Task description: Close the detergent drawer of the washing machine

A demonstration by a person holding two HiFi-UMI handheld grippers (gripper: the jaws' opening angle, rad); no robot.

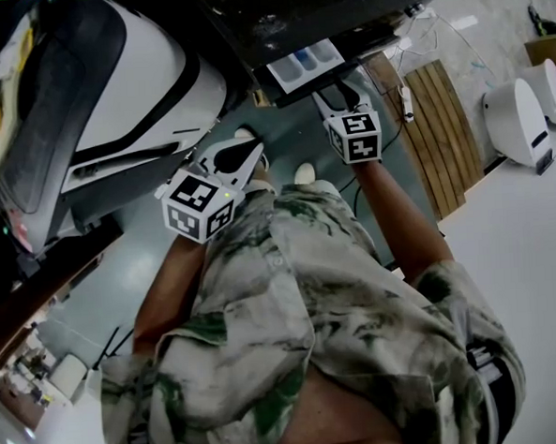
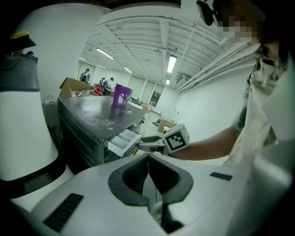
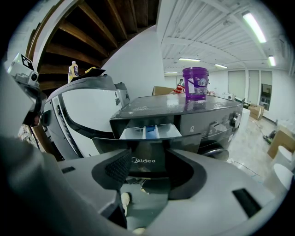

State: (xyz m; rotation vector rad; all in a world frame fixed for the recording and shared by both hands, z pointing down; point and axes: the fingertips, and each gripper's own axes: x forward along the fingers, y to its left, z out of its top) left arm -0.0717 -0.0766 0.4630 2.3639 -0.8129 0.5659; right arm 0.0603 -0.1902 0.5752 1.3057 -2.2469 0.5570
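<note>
Right gripper view: right gripper (image 3: 148,161) jaws apart, facing pulled-out detergent drawer (image 3: 150,132); left gripper (image 2: 148,161) jaws together, empty.

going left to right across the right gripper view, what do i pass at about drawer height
white machine → detergent drawer, pulled open → dial on the washer's panel → brown box

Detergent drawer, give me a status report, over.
Left hand-held gripper shut, empty. Right hand-held gripper open, lined up on detergent drawer front. Drawer pulled out, not yet closed. Nothing in the way.
</note>
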